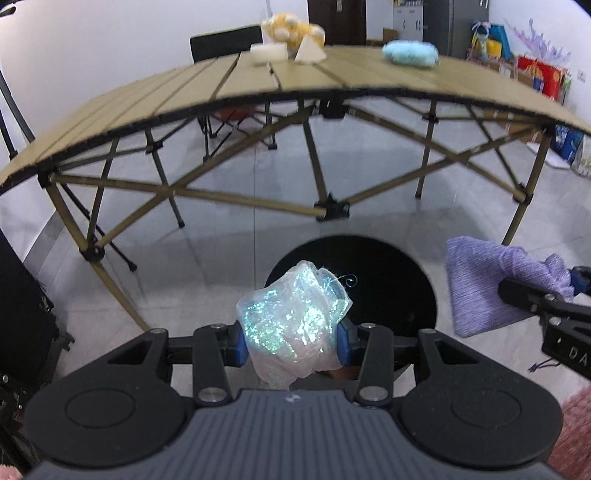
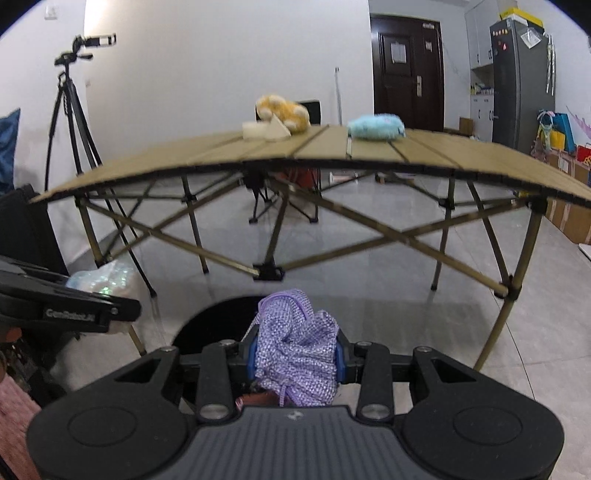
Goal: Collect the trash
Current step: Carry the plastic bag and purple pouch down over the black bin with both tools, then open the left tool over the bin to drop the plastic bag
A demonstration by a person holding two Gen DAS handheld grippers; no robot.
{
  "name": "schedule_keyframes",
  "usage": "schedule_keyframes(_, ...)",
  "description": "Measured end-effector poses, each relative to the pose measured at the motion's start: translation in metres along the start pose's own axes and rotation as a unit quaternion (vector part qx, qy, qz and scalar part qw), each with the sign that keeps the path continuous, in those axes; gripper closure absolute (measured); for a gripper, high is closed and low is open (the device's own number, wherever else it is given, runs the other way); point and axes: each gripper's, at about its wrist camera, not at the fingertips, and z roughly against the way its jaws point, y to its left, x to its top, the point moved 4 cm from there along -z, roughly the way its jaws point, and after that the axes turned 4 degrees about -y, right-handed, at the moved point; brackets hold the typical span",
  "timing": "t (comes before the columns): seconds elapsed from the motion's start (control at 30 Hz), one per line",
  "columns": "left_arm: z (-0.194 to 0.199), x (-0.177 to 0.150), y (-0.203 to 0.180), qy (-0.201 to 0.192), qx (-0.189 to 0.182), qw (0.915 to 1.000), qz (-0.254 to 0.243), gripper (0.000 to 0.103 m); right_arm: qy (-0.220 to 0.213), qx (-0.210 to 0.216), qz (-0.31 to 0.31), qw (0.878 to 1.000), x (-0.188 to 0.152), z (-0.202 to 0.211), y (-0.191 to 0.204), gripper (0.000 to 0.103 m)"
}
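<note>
In the left wrist view, the left gripper [image 1: 293, 341] has its jaws closed on a crumpled plastic bag [image 1: 295, 317] that shines green and white. The bag sits between the blue pads [image 1: 241, 345] and bulges above them. Just behind the bag, lower on the floor, is the round black bin [image 1: 391, 280]; the bag hangs in front of the bin's near left edge. To the right of the bin, the right gripper [image 1: 565, 291] comes in from the side and holds a purple cloth pouch [image 1: 487, 284]. Behind the bin stands the folding desk [image 1: 147, 107]. On the far part of the desk lie a yellow plush toy [image 1: 291, 29], two white foam pieces [image 1: 269, 51] and a light blue plush toy [image 1: 410, 53].

In the right wrist view, the right gripper [image 2: 295, 356] has its jaws narrow and pressed on the purple pouch [image 2: 295, 350], which fills the gap between them. The black bin [image 2: 207, 325] is just behind and to the left of the pouch, partly hidden by it. To the left of the bin, the left gripper [image 2: 122, 306] shows from the side with the shiny bag [image 2: 99, 277] in it. Behind the bin is the desk [image 2: 369, 151] with the same toys, and far left of it a tripod [image 2: 70, 122] stands by the wall.
</note>
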Motion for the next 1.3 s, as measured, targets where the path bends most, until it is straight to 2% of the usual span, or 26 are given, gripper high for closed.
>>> schedule_keyframes(0.23,-0.023,-0.015,0.012,0.048,0.008,0.9988,0.008,0.06,0.043,-0.024,0.002,0.999,-0.019,-0.02,-0.009,0.067)
schedule_keyframes(0.43,-0.041,-0.022,0.024,0.095,0.013,0.9949,0.033,0.06,0.061,-0.047,-0.005,0.997,-0.025,-0.03,-0.018,0.067)
schedule_keyframes(0.93,-0.063,-0.014,0.023,0.136,0.014,0.9888,0.06,0.06,0.094,-0.075,-0.021,0.993,-0.035,-0.055,-0.037,0.067)
schedule_keyframes(1.3,-0.074,-0.001,0.005,0.141,0.004,0.9882,0.059,0.06,0.11,-0.082,-0.031,0.99,-0.041,-0.068,-0.047,0.067)
